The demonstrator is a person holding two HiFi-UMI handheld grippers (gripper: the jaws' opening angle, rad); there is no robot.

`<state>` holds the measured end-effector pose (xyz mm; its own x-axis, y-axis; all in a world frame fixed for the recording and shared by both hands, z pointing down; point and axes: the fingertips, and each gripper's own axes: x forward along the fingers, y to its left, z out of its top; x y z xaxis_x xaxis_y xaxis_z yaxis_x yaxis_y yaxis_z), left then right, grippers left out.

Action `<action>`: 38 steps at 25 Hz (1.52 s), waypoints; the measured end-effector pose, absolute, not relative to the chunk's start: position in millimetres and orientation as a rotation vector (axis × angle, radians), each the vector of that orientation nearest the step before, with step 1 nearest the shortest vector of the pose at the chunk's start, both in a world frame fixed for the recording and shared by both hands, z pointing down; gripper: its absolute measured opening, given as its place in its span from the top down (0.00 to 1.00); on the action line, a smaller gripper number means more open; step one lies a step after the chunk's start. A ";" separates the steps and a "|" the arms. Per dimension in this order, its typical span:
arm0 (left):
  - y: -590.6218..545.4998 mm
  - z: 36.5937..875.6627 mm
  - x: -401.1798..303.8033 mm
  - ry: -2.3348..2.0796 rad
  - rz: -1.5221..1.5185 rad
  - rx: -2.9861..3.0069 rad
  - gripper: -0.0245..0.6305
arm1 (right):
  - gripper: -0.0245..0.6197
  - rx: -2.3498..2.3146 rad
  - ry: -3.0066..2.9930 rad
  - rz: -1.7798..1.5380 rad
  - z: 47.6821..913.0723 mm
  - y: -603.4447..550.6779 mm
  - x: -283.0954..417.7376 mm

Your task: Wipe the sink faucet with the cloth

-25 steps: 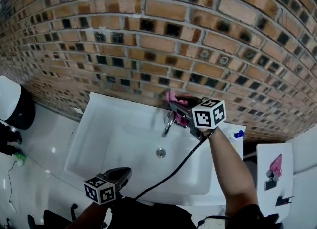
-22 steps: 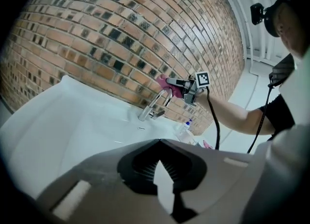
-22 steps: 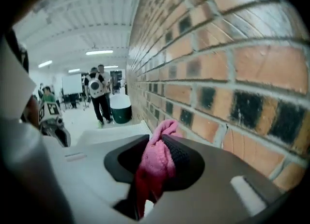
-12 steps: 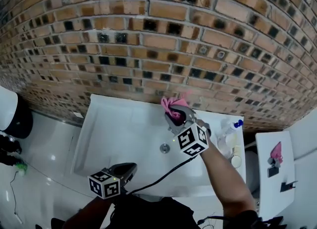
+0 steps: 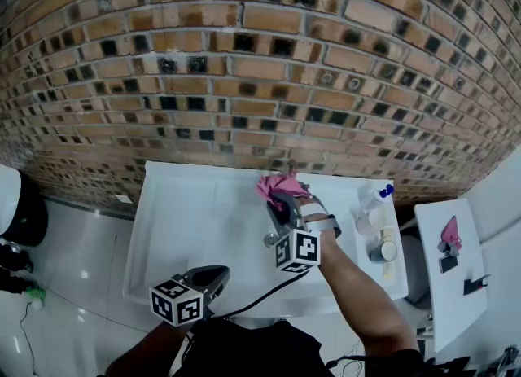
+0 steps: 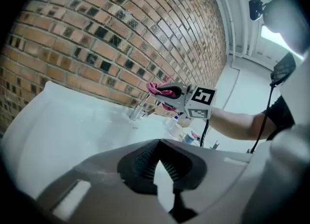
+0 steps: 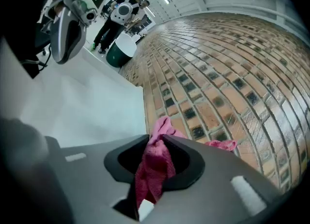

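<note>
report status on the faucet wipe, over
Right hand-held gripper shut on pink cloth, held above faucet; contact not clear. Left hand-held gripper shut, empty, low at sink front. Bottles on the ledge at right, not in the way.

Pink cloth (image 5: 275,186), white sink (image 5: 187,212), brown-and-black brick wall (image 5: 244,66)

In your head view, your right gripper (image 5: 283,202) and the crumpled pink cloth (image 5: 275,184) cover nearly all of the chrome sink faucet (image 6: 137,112), so you cannot tell whether cloth and metal touch. The cloth's lower end vanishes inside the dark jaw recess. The small pink and dark objects (image 5: 449,241) on the white side table (image 5: 444,286) are too small to identify.
</note>
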<state>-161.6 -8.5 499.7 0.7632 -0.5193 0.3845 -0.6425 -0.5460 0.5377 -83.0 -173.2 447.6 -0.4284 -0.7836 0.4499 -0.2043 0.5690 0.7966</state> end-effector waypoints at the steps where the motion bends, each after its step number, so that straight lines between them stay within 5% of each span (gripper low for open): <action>1: -7.8 499.0 -165.0 -0.858 0.227 2.276 0.96 | 0.82 0.799 -1.942 -0.820 451.3 -169.6 -83.8; 10: 0.3 506.9 -183.8 -0.770 0.304 2.305 0.96 | 0.82 0.851 -2.027 -0.460 495.8 -141.2 -79.7; 18: 6.2 489.3 -177.4 -0.759 0.275 2.348 0.96 | 0.82 1.111 -2.522 0.632 486.6 -94.6 -49.0; 38: 57.9 477.3 -94.8 -0.870 0.283 2.317 0.96 | 0.82 1.157 -2.617 1.002 469.7 95.0 54.3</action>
